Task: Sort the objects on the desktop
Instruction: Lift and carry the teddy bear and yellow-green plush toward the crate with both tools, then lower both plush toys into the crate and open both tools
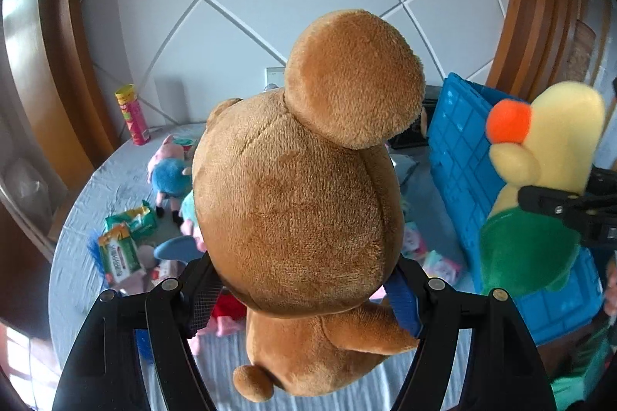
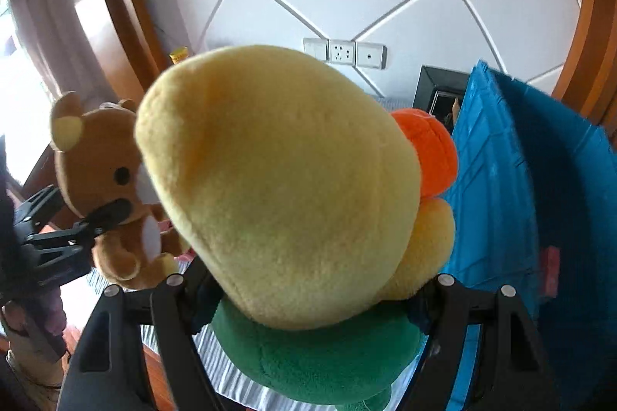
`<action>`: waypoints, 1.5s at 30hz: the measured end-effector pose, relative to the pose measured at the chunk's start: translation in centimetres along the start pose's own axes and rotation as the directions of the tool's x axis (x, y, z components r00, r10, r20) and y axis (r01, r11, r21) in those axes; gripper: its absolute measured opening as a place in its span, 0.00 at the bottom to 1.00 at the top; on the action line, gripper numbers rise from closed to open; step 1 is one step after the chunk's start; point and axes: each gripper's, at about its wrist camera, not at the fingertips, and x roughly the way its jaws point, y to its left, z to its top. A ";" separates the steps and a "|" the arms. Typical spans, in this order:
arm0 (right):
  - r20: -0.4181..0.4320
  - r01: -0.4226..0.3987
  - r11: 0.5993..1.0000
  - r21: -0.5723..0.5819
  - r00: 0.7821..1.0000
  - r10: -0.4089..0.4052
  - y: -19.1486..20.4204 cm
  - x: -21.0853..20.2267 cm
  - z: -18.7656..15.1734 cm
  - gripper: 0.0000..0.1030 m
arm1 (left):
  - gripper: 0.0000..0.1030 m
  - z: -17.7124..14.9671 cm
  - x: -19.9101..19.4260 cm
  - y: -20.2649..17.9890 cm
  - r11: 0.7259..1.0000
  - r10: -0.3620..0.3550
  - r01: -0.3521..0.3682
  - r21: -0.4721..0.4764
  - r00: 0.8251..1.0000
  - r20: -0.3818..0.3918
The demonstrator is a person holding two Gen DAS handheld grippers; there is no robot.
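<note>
My left gripper (image 1: 304,299) is shut on a brown plush bear (image 1: 300,195), held in the air above the table; the bear fills the middle of the left wrist view and also shows in the right wrist view (image 2: 104,187). My right gripper (image 2: 308,299) is shut on a yellow plush duck (image 2: 277,187) with an orange beak and green body, held beside a blue crate (image 2: 513,202). The duck also shows in the left wrist view (image 1: 540,179), in front of the crate (image 1: 459,156).
On the round table with a pale striped cloth (image 1: 96,187) lie a pink-and-blue pig plush (image 1: 169,171), green tissue packs (image 1: 135,218), several small packets (image 1: 439,264) and a pink snack tube (image 1: 133,114). A white panelled wall with sockets (image 2: 343,53) stands behind.
</note>
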 end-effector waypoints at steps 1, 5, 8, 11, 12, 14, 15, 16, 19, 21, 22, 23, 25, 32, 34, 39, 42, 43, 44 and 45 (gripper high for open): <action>0.005 -0.004 1.000 0.000 1.000 0.004 -0.6 -0.6 0.2 0.74 | 0.72 0.2 -0.1 -0.5 1.000 -0.002 0.002 0.006 1.000 0.002; 0.037 0.003 1.000 0.024 0.999 -0.004 -3.1 -2.7 1.0 0.74 | 0.72 1.9 -0.5 -2.9 0.999 -0.012 0.011 0.047 1.000 0.018; 0.076 0.039 0.998 0.055 0.996 -0.043 -5.2 -4.8 1.5 0.74 | 0.72 3.9 -0.7 -4.8 0.996 -0.035 0.031 0.089 0.998 0.045; 0.114 0.074 0.993 0.087 0.990 -0.084 -7.3 -6.8 2.1 0.74 | 0.72 6.1 -1.2 -7.1 0.991 -0.062 0.052 0.126 0.995 0.078; 0.126 0.085 0.991 0.098 0.987 -0.097 -8.0 -7.5 2.2 0.74 | 0.72 6.8 -1.4 -8.0 0.989 -0.070 0.058 0.136 0.994 0.089; 0.150 0.106 0.987 0.122 0.981 -0.124 -9.5 -8.9 2.6 0.74 | 0.72 8.3 -1.9 -9.8 0.985 -0.090 0.072 0.156 0.990 0.110; 0.161 0.105 0.984 0.140 0.979 -0.128 -10.4 -9.7 2.5 0.74 | 0.72 9.1 -2.2 -11.0 0.982 -0.107 0.087 0.165 0.988 0.116; 0.167 0.108 0.982 0.152 0.977 -0.133 -11.3 -10.4 2.4 0.74 | 0.72 9.8 -2.5 -12.3 0.979 -0.122 0.100 0.178 0.985 0.122; 0.172 0.158 0.972 0.173 0.967 -0.188 -14.5 -12.5 1.9 0.74 | 0.72 12.0 -3.6 -17.1 0.968 -0.169 0.136 0.211 0.974 0.149; 0.176 0.177 0.966 0.188 0.962 -0.210 -17.2 -13.6 1.3 0.74 | 0.72 13.1 -4.2 -20.6 0.960 -0.206 0.167 0.226 0.965 0.160; 0.178 0.190 0.962 0.195 0.958 -0.226 -18.8 -14.4 0.9 0.74 | 0.73 13.5 -4.2 -22.5 0.954 -0.229 0.189 0.234 0.960 0.160; 0.173 0.203 0.959 0.199 0.956 -0.238 -20.4 -14.8 0.4 0.74 | 0.73 13.9 -4.3 -24.6 0.946 -0.256 0.214 0.242 0.954 0.157; 0.160 0.227 0.952 0.204 0.952 -0.261 -23.6 -15.6 -0.6 0.74 | 0.73 14.4 -3.9 -28.1 0.936 -0.291 0.249 0.248 0.945 0.150; -0.122 0.270 0.959 0.086 0.958 -0.259 -33.7 -9.8 -5.5 0.74 | 0.74 12.2 5.5 -38.5 0.933 -0.278 0.296 0.206 0.954 -0.114; -0.177 0.267 0.963 0.041 0.950 -0.256 -35.1 -7.8 -6.7 0.74 | 0.74 10.4 8.8 -40.3 0.939 -0.250 0.293 0.179 0.940 -0.231; -0.261 0.221 0.975 -0.014 0.941 -0.217 -38.1 -4.2 -9.8 0.73 | 0.74 6.1 14.3 -43.5 0.959 -0.131 0.221 0.178 0.901 -0.413; -0.306 0.197 0.980 -0.033 0.931 -0.198 -39.1 -2.8 -11.4 0.74 | 0.74 4.2 15.6 -44.4 0.960 -0.074 0.189 0.207 0.884 -0.461; -0.333 0.181 0.983 -0.036 0.925 -0.182 -39.5 -1.9 -11.9 0.74 | 0.74 3.7 16.2 -44.6 0.959 -0.056 0.180 0.220 0.878 -0.476; -0.362 0.162 0.986 -0.034 0.918 -0.163 -39.9 -1.1 -12.4 0.74 | 0.74 3.2 16.7 -44.9 0.957 -0.043 0.178 0.231 0.869 -0.493; -0.390 0.143 0.989 -0.032 0.909 -0.144 -40.2 -0.2 -12.9 0.74 | 0.74 2.8 17.4 -45.0 0.956 -0.033 0.177 0.234 0.857 -0.514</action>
